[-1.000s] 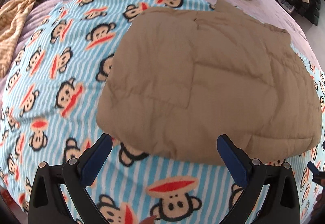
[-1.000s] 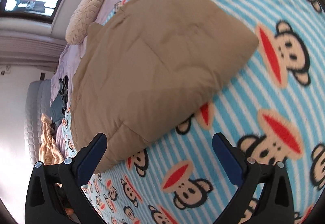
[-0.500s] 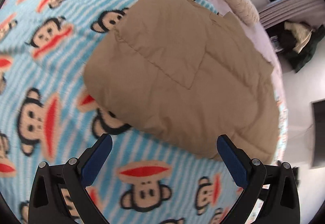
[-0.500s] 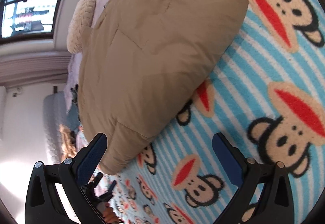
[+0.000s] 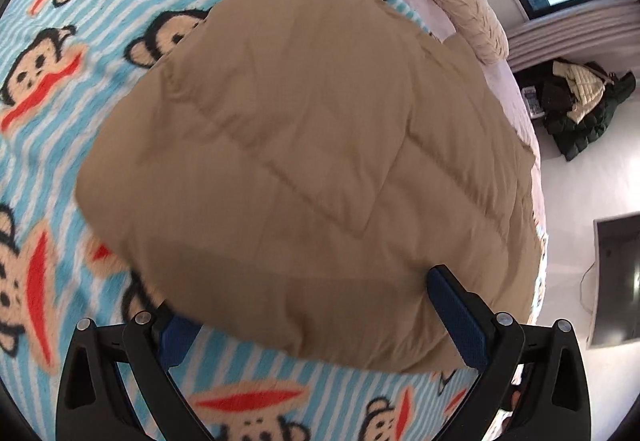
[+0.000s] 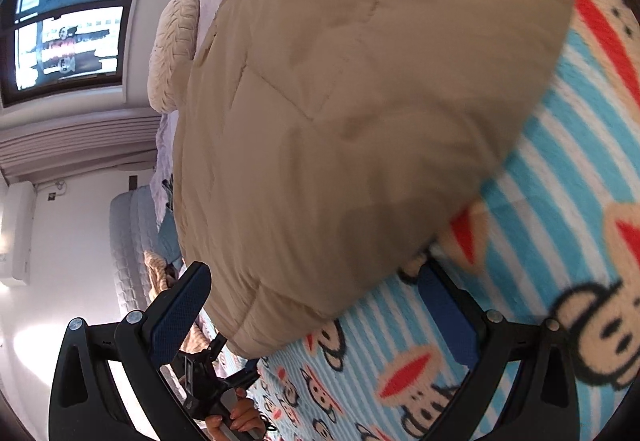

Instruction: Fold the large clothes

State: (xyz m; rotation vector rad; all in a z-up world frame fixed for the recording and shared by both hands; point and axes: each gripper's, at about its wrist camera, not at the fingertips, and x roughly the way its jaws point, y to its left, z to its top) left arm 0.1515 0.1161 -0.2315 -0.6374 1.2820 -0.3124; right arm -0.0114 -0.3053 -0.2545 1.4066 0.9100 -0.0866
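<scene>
A tan quilted padded garment (image 5: 312, 145) lies folded into a thick pad on a blue striped monkey-print blanket (image 5: 60, 53). My left gripper (image 5: 316, 317) is open, its fingers astride the garment's near edge; the left pad is partly under the fabric. In the right wrist view the same garment (image 6: 360, 113) fills the middle. My right gripper (image 6: 320, 305) is open, straddling another edge of it. The left gripper, held by a hand, also shows in the right wrist view (image 6: 216, 381).
A cream knitted pillow (image 5: 460, 5) lies beyond the garment on a lilac bedsheet (image 5: 508, 81). Dark clothes (image 5: 576, 101) are piled on the floor off the bed's side. A window (image 6: 68, 9) and a grey headboard (image 6: 132, 249) show in the right wrist view.
Both grippers have moved in close to the garment, from hovering back over the blanket to straddling its edges. Both have stayed open. The garment has not moved.
</scene>
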